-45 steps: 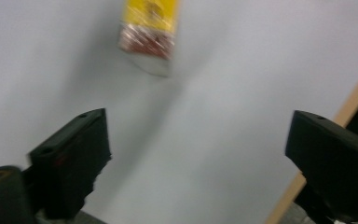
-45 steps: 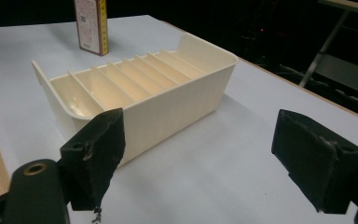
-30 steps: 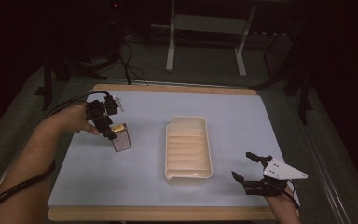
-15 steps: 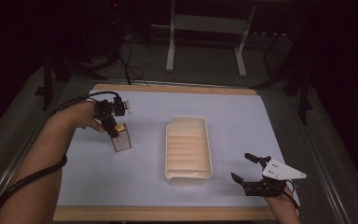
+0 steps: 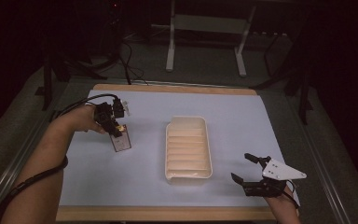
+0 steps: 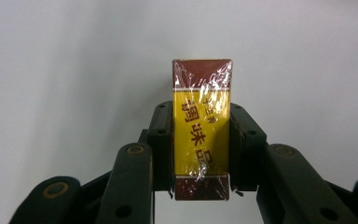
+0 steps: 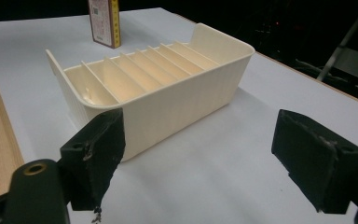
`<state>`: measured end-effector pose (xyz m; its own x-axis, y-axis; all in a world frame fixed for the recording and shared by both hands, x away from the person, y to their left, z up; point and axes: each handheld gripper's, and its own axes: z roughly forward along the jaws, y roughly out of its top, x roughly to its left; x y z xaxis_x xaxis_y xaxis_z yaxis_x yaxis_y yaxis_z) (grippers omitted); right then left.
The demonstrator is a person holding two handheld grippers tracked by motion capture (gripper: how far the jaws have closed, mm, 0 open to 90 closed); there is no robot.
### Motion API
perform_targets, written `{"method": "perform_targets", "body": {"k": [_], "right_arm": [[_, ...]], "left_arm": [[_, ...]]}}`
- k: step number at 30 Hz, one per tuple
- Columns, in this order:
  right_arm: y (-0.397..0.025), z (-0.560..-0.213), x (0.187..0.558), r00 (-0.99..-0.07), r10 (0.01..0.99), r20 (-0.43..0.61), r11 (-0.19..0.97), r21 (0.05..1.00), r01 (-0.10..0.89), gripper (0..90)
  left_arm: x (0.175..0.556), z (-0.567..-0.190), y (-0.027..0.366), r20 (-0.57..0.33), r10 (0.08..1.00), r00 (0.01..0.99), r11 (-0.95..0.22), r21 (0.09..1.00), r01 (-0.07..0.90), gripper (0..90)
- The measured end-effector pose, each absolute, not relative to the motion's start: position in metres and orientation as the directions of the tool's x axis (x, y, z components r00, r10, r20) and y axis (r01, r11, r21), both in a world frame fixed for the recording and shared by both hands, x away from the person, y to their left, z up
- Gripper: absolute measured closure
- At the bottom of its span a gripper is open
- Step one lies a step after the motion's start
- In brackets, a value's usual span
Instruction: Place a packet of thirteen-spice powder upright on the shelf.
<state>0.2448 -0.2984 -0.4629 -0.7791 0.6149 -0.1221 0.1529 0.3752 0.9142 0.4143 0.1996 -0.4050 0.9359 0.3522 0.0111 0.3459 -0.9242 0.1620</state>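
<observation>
- Worktop (image 5: 242, 116) under a pale sheet carries everything, and the person's forearms reach over its near edge.
- Cream tray (image 5: 188, 147) with ribbed slots sits mid-sheet, well apart from both tongs.
- Right tongs (image 5: 248, 171) hover near the tray's near right corner, jaws spread wide and holding nothing.
- Left tongs (image 5: 114, 127) are clamped on the box from above.
- Box (image 6: 201, 128), yellow and maroon, stands upright left of the tray; it looks light and stiff, its film wrap likely slippery, so gripping the flat sides suits.
</observation>
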Motion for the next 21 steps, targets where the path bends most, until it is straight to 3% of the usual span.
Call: {"method": "perform_targets", "body": {"k": [21], "right_arm": [[-0.302,-0.459,0.244,-0.769,0.627,-0.125,0.364,0.920,0.147,17.4]], "left_arm": [[0.401,-0.357,0.179,-0.017,0.313,0.950,-0.935,0.172,0.311,68.6]]}}
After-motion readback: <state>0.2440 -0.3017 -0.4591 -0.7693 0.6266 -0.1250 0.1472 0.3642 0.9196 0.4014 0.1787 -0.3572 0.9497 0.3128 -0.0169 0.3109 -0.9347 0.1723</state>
